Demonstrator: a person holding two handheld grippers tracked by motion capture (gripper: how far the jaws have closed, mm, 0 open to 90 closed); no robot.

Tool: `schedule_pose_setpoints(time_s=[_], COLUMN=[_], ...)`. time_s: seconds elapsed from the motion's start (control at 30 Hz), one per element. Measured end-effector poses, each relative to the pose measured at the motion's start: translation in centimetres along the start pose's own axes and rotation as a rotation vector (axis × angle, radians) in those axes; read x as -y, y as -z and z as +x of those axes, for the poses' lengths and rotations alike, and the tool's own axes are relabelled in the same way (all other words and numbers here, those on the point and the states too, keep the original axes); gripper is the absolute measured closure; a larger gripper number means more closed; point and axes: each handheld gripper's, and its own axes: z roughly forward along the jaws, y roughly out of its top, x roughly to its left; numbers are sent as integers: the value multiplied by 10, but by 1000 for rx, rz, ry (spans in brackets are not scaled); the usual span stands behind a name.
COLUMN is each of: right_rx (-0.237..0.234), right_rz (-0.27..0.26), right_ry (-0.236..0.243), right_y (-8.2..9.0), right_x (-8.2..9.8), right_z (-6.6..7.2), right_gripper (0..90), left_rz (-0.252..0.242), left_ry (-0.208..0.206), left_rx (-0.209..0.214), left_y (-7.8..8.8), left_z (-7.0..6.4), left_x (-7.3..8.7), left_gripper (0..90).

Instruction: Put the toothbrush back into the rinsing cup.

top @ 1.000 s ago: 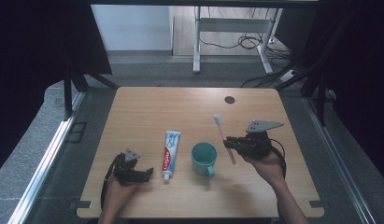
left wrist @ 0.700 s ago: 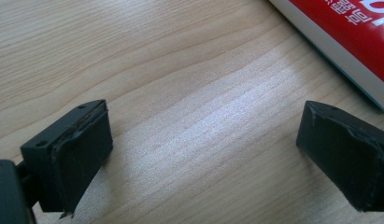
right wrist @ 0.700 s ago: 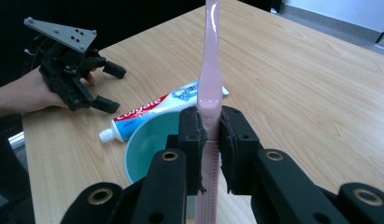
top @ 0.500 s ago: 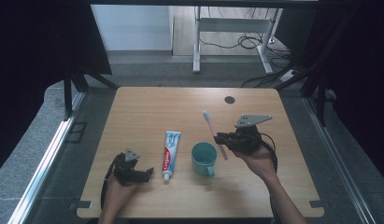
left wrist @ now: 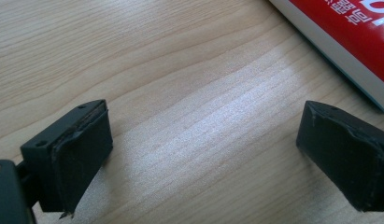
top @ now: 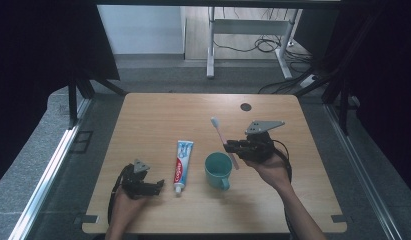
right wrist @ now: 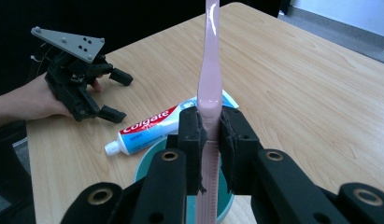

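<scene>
Wood-grain table (top: 158, 115) is seen from the high view, occupying the centre of the frame, with a small dark round mark (top: 246, 106) near its far edge.

Lower left of the high view: the left gripper (top: 154, 186) is rested on the tabletop in a person's left hand (top: 124, 205). Its jaws are spread wide apart with nothing between them; in the left gripper view only bare wood lies between the two black pads (left wrist: 82, 154), and the red-and-white edge of the toothpaste tube (left wrist: 348, 37) is cut by the upper right corner.

Centre of the high view: the toothpaste tube (top: 182, 159) is laid flat, its cap toward the near edge, just beside the left gripper. A teal mug (top: 217, 170) stands to its right, handle toward the near edge.

Right of centre in the high view: the right gripper (top: 229, 146), held in the right hand (top: 271, 171), is clamped on a pink toothbrush (top: 222, 137). The brush head is pointed toward the far edge, and the handle's lower end overlaps the mug's right rim in the picture; whether they touch cannot be told.

In the right gripper view, the jaws are pressed together on the toothbrush (right wrist: 210, 84) handle, with the mug (right wrist: 154, 161) and the tube (right wrist: 152, 127) beyond, and the left gripper (right wrist: 116, 95) at upper left.
</scene>
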Motion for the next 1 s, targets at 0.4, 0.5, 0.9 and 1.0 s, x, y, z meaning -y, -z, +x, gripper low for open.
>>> schedule_pose_setpoints(time_s=[0.4,0.5,0.9,1.0], right_rx=[-6,-7,-20,-21], right_rz=[0,-1,11,17], right_ry=[17,23,39,45], right_y=[-11,-15,-33,-36], right_x=[-10,-12,-13,-10], right_z=[6,7,12,12], right_gripper=[787,787,787,786], left_rz=[0,0,0,0], left_ry=[0,0,0,0], left_rx=[0,0,0,0], left_y=[0,0,0,0], left_z=[0,0,0,0], left_x=[0,0,0,0], left_gripper=[33,33,33,33])
